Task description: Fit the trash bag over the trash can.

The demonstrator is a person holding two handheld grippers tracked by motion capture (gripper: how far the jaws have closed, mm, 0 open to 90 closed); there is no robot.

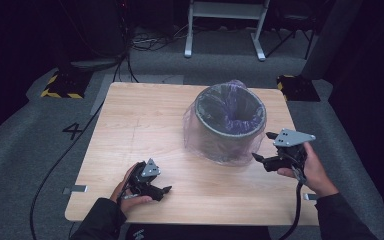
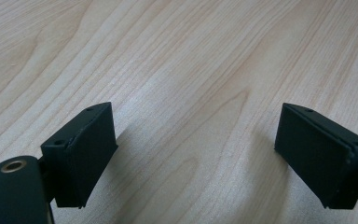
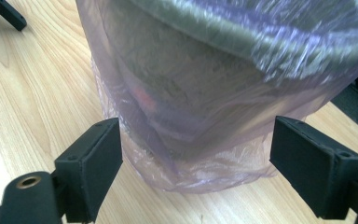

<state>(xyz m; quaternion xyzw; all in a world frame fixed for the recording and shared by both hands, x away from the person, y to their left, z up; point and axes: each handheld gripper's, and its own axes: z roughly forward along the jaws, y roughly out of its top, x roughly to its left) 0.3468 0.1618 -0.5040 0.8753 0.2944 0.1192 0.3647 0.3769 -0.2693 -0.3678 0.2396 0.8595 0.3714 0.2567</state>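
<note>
Purple thin plastic bag (image 1: 220, 145) hangs loose over the round grey bin (image 1: 230, 117) mid-frame, so the right gripper (image 1: 261, 146) nears it with open jaws, while the left gripper (image 1: 166, 191) rests open on the wooden tabletop (image 1: 130, 130).

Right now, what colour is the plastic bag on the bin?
The plastic bag is see-through pale purple, draped over the grey bin. It shows best in the right gripper view.

Through the purple bag (image 3: 223, 116) something red (image 3: 143, 98) inside the bin (image 1: 230, 116) looks blurred, perhaps a label.
</note>
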